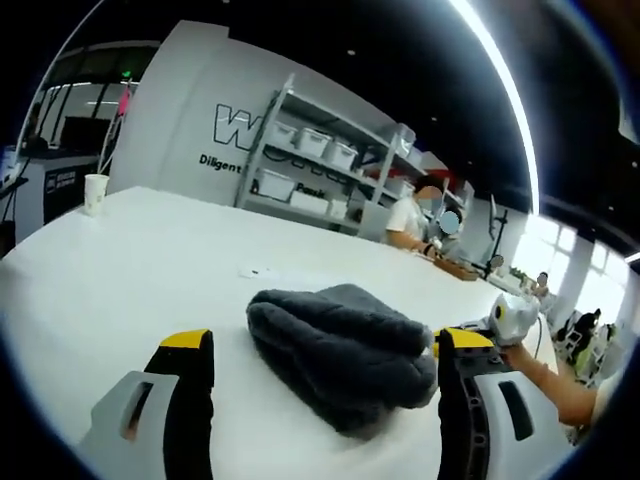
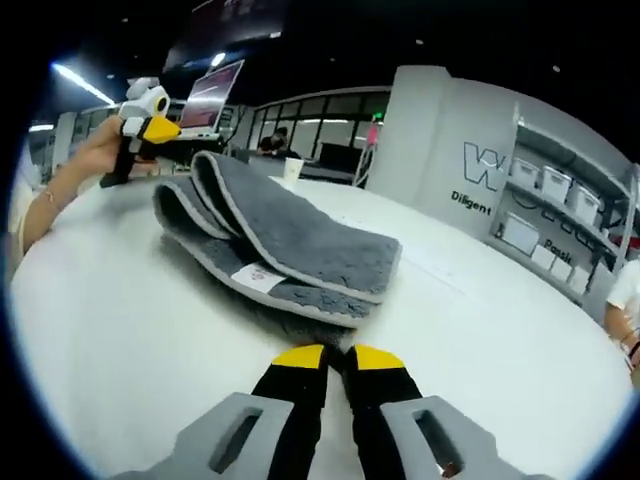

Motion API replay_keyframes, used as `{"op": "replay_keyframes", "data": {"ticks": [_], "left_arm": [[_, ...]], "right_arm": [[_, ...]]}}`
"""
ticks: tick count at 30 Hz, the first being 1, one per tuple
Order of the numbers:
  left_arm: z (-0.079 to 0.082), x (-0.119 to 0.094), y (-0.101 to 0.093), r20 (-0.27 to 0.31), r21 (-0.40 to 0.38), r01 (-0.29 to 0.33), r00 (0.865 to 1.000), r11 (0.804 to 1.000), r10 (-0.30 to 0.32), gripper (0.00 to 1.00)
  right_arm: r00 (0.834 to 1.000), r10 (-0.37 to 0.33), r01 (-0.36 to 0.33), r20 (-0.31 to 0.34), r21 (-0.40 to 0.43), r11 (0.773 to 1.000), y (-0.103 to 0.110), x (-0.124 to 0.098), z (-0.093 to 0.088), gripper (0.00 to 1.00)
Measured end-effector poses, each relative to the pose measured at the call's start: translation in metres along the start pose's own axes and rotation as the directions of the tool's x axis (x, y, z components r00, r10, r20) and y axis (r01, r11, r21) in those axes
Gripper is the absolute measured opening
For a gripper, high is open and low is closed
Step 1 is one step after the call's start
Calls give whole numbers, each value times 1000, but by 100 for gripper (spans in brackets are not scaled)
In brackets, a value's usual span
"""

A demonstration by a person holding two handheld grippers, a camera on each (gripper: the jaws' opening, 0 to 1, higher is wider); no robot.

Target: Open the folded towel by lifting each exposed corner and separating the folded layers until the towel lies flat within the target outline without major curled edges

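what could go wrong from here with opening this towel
The grey towel lies folded in several stacked layers with a white label showing, so a pinch at its edge might take more than one layer and drag the bundle across the white table. The right tool is shut and short of the towel; the left tool is open, facing the fold's rounded side rather than a corner.

White table point(image 1: 120, 270), folded grey towel point(image 1: 345, 350), paper cup point(image 1: 95, 192)

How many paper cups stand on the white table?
1: a small white paper cup stands near the far-left edge of the white table in the left gripper view, well apart from the folded grey plush towel. Others may be hidden.
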State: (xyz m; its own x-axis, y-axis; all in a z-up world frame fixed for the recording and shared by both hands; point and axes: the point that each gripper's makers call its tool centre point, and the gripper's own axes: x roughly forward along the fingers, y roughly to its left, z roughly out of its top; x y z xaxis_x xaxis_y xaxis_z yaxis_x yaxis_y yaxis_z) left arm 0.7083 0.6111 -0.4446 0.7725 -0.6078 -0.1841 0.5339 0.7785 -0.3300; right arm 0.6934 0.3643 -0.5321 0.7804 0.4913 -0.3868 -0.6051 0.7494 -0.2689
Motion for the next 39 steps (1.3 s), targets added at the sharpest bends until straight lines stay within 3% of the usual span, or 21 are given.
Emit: {"op": "replay_keyframes", "data": {"ticks": [4,8,11,15,19,25,28,32,33,37,39], "left_arm": [[0,0,-1,2,-14,10,1000,1000,-10,91],[-2,0,1,-6,-16,4,1000,1000,-4,91],[-2,1,1,-7,-18,6,1000,1000,-6,91],[-2,1,2,-8,-30,17,1000,999,-17,91],[-1,1,3,-5,-34,16,1000,999,-16,91],[-1,-1,4,-1,-36,5,1000,999,-5,91],[-2,-2,4,-1,-37,3,1000,999,-3,91],[-2,-2,2,1,-40,9,1000,999,-9,90],[-2,-2,1,1,-40,10,1000,999,-10,90],[-4,-2,0,0,-45,16,1000,999,-16,90],[-4,-1,1,-2,-43,13,1000,999,-13,90]], "right_arm": [[999,-40,41,-29,21,999,-9,-6,-1,21],[999,-9,13,-35,109,994,-10,-12,-3,33],[1000,29,-27,-10,144,989,-6,-14,1,25],[991,113,-127,76,227,966,6,-16,18,14],[990,130,-138,50,225,964,11,-11,15,0],[983,181,-185,41,252,950,29,0,13,1],[980,195,-196,30,256,947,37,7,11,8],[981,184,-195,64,277,941,36,10,17,12],[980,182,-196,75,290,937,35,10,18,12],[971,176,-229,162,418,879,31,10,30,15],[980,145,-189,134,424,886,26,13,23,7]]}}
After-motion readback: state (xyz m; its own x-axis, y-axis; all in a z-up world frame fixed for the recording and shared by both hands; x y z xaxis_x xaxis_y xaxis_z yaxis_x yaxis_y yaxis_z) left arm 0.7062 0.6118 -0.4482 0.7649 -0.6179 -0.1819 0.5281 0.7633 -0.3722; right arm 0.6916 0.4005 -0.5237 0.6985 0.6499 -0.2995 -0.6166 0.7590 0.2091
